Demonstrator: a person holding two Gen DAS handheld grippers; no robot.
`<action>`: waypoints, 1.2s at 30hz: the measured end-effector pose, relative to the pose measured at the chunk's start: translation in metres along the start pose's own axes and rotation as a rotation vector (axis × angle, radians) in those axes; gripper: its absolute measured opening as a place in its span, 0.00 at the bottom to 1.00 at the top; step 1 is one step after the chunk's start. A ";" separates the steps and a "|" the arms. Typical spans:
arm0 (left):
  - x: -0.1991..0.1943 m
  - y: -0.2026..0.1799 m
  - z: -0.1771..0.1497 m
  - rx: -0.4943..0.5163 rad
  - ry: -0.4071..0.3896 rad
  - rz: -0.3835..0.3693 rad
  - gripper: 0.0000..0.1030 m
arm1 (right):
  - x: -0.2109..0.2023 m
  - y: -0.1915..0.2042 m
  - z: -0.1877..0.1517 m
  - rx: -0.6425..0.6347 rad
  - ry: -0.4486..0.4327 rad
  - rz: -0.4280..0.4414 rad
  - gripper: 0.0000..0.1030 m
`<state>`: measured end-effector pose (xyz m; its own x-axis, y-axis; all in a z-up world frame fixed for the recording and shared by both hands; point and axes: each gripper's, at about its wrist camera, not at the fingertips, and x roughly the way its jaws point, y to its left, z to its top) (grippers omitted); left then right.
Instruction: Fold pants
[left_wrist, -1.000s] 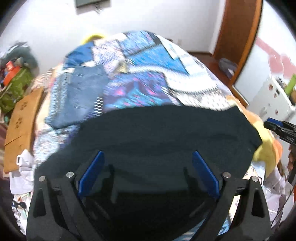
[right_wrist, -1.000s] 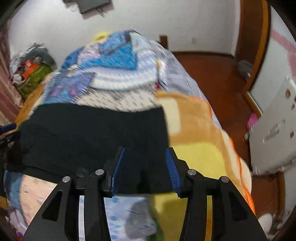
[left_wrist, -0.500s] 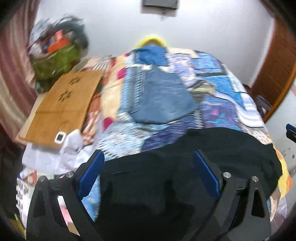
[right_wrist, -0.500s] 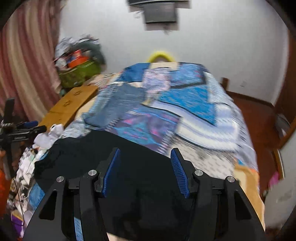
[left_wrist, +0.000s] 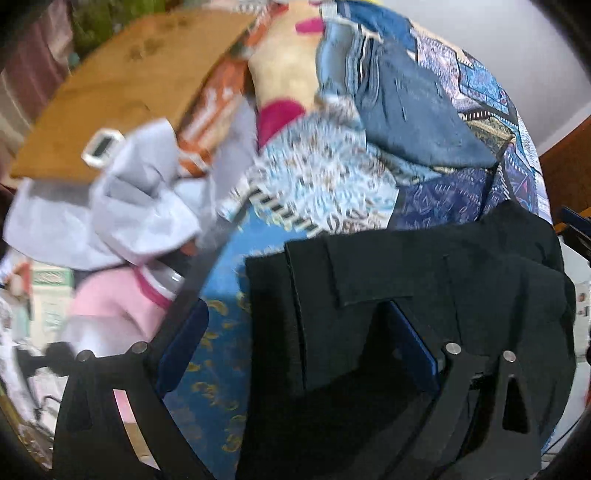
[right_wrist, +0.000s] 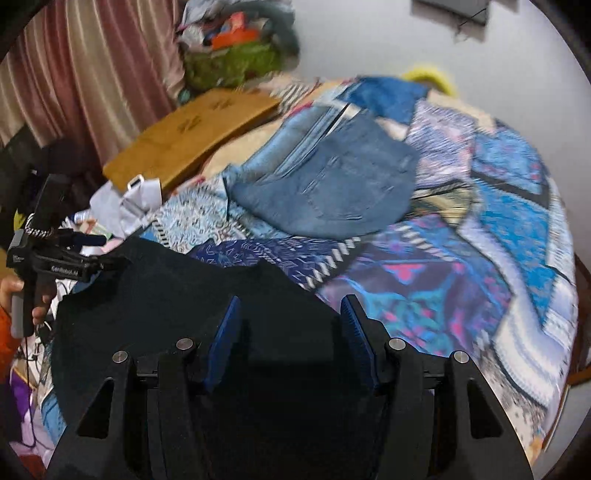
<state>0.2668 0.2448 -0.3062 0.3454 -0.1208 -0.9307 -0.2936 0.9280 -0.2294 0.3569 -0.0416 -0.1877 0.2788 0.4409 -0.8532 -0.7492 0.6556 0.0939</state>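
Observation:
Black pants (left_wrist: 424, 280) lie flat on the patterned bedspread (right_wrist: 461, 258); they also fill the near part of the right wrist view (right_wrist: 177, 295). My left gripper (left_wrist: 299, 336) is open over the pants' left edge, its right pad (left_wrist: 413, 347) over the black cloth and its left pad over the blue sheet. My right gripper (right_wrist: 290, 328) is open, both blue pads just above the pants' far edge. The left gripper also shows from outside at the left of the right wrist view (right_wrist: 55, 262). Neither gripper holds cloth.
Folded blue jeans (right_wrist: 332, 181) lie further up the bed. A wooden board (right_wrist: 192, 136) lies at the bed's left side by white and pink clothes (left_wrist: 122, 206). A pile of clutter (right_wrist: 236, 55) stands by the curtain and wall.
Both gripper views have swung left and dropped closer to the pants. The left gripper has shifted to the pants' left edge. Both stay open.

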 end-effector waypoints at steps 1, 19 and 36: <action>0.004 0.001 0.000 -0.004 0.008 -0.023 0.94 | 0.010 0.001 0.006 -0.001 0.022 0.019 0.51; -0.011 -0.007 0.010 0.069 -0.072 -0.012 0.21 | 0.067 0.023 0.020 -0.080 0.096 -0.070 0.07; -0.080 -0.012 -0.049 0.097 -0.150 0.123 0.72 | -0.050 0.041 -0.010 -0.032 -0.076 -0.038 0.40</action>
<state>0.1992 0.2261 -0.2431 0.4432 0.0430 -0.8954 -0.2569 0.9630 -0.0809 0.3064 -0.0429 -0.1466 0.3515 0.4617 -0.8144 -0.7557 0.6534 0.0442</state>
